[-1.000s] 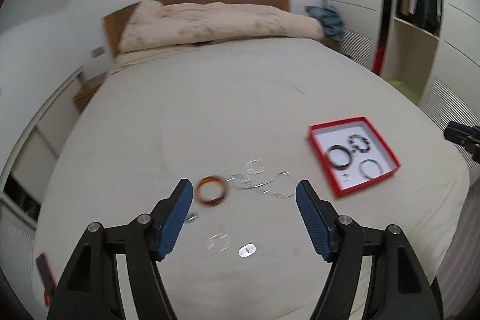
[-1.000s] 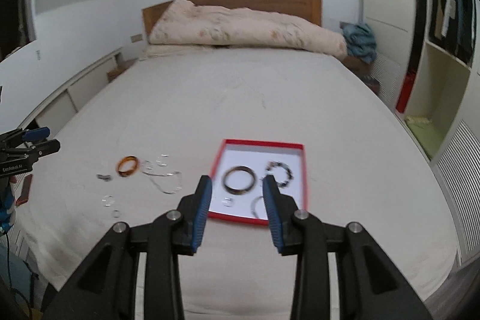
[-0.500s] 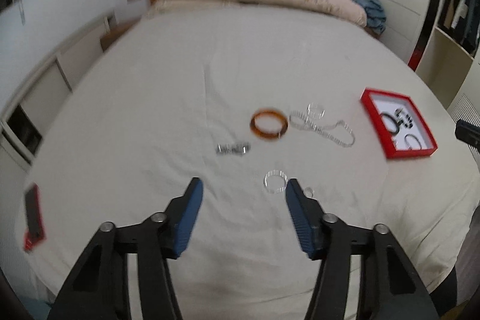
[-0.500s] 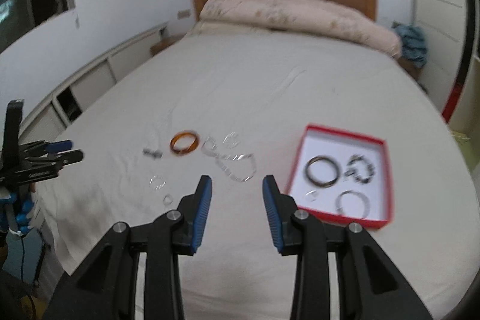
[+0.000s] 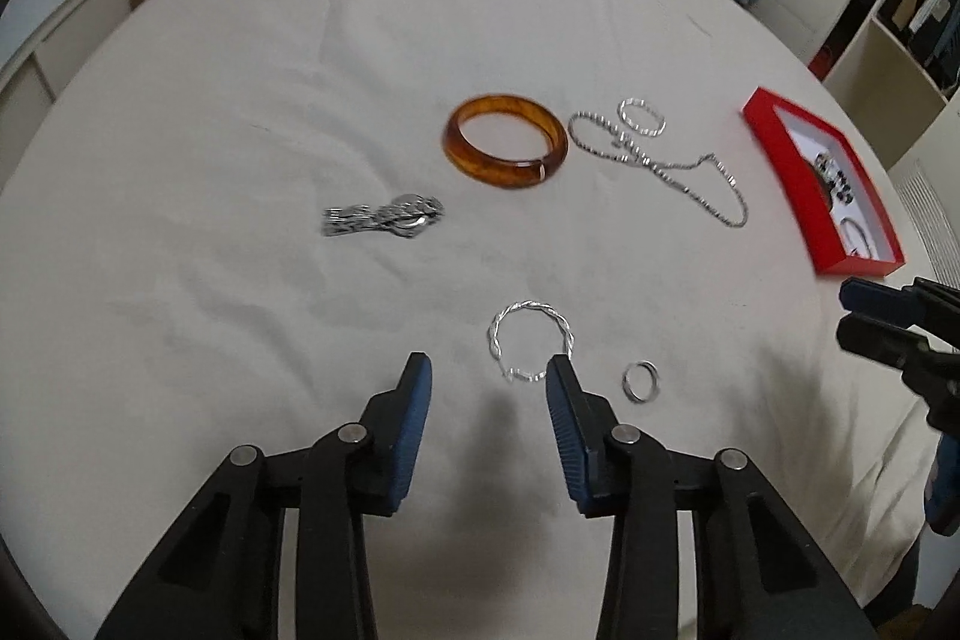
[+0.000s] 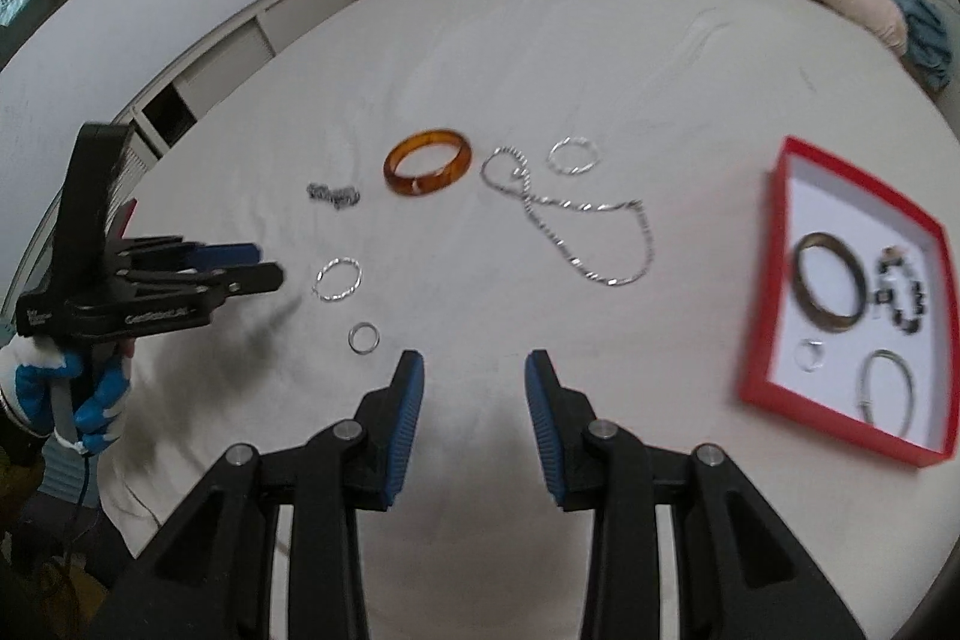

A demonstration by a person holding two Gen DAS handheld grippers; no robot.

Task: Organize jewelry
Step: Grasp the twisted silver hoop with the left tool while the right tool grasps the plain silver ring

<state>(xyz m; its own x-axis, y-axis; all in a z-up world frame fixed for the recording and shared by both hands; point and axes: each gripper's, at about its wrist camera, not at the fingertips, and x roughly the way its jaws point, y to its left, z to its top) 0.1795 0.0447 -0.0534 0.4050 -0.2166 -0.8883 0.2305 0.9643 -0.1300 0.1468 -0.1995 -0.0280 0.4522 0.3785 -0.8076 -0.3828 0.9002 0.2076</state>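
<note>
An amber bangle (image 5: 505, 141) and a twisted silver hoop (image 5: 530, 340) are seen on the off-white bed (image 5: 240, 100). The box (image 6: 774, 280) is coloured red, with a white lining.

Left wrist view looked steeply down along its own fingers, close over the bed (image 5: 240, 130). Right wrist view faced likewise from farther right. Both shared the amber bangle (image 5: 506, 140), silver chain (image 5: 660, 163) and red box (image 6: 774, 280).

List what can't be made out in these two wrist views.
- Red box, left wrist view: near wall hides most of its contents.
- Small item in the box, right wrist view: blurred, too small to identify.
- Silver clump, right wrist view: too small to tell its type.
- Right gripper, left wrist view: cut off by the edge.
</note>
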